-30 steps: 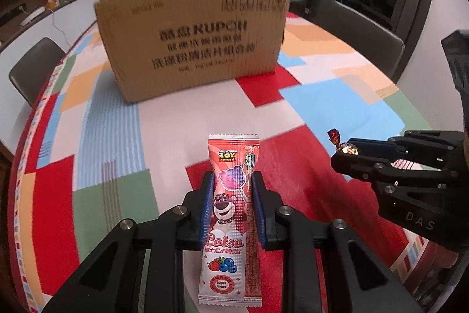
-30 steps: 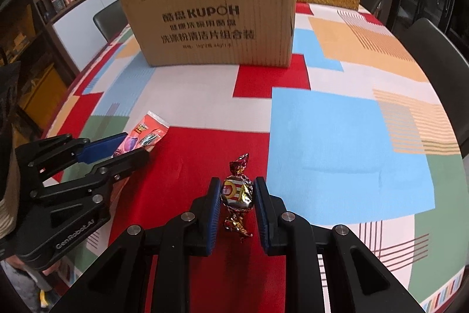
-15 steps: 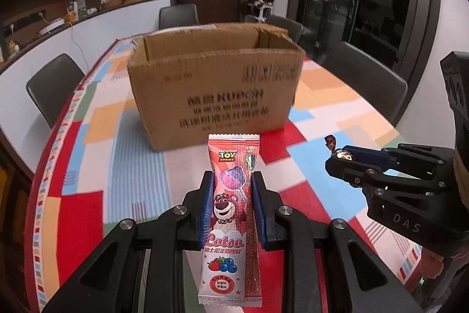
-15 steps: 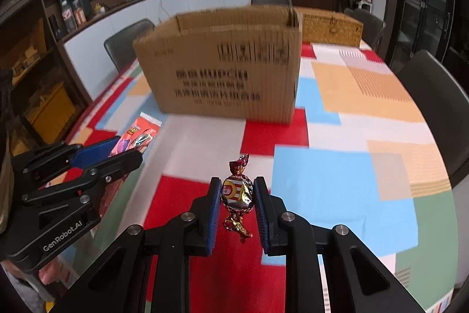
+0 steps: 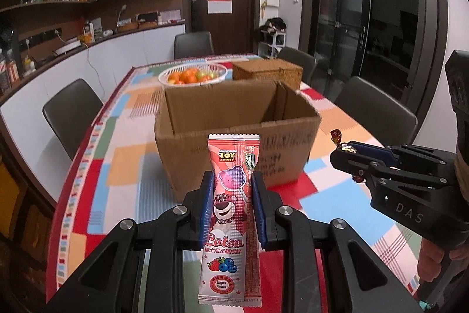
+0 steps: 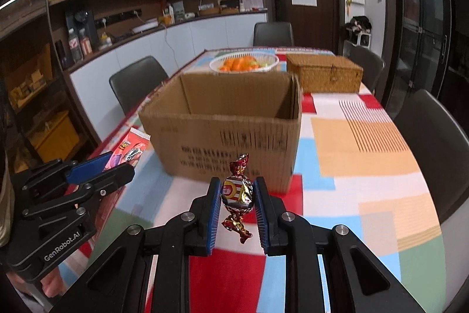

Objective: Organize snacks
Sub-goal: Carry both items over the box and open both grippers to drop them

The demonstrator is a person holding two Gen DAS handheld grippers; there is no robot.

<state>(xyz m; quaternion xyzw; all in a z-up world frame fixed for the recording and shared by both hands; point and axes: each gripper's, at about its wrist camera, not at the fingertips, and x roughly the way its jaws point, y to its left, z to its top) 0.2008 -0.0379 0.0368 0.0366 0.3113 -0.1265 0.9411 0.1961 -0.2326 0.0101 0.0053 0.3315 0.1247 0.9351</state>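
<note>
My left gripper [image 5: 231, 181] is shut on a long pink lollipop packet [image 5: 231, 213] with a bear print, held upright above the table. My right gripper [image 6: 236, 189] is shut on a foil-wrapped candy [image 6: 236, 194] with twisted ends. Both hang in front of an open cardboard box [image 5: 234, 137], whose inside shows bare brown walls; its floor is hidden. In the left wrist view the right gripper [image 5: 341, 150] stands at the right with the candy [image 5: 337, 137] in its tips. In the right wrist view the left gripper [image 6: 117, 163] and packet [image 6: 130, 147] are at the left.
Behind the cardboard box [image 6: 228, 131] stand a white basket of oranges [image 5: 193, 75] and a wicker case [image 6: 324, 72]. The table [image 6: 351, 166] wears a patchwork cloth in many colours. Dark chairs [image 5: 73, 113] line both sides. A counter runs along the left wall.
Both grippers have risen with their snacks and tipped up, so the box's open top, the fruit basket and the wicker case have come into view. Grips are unchanged.
</note>
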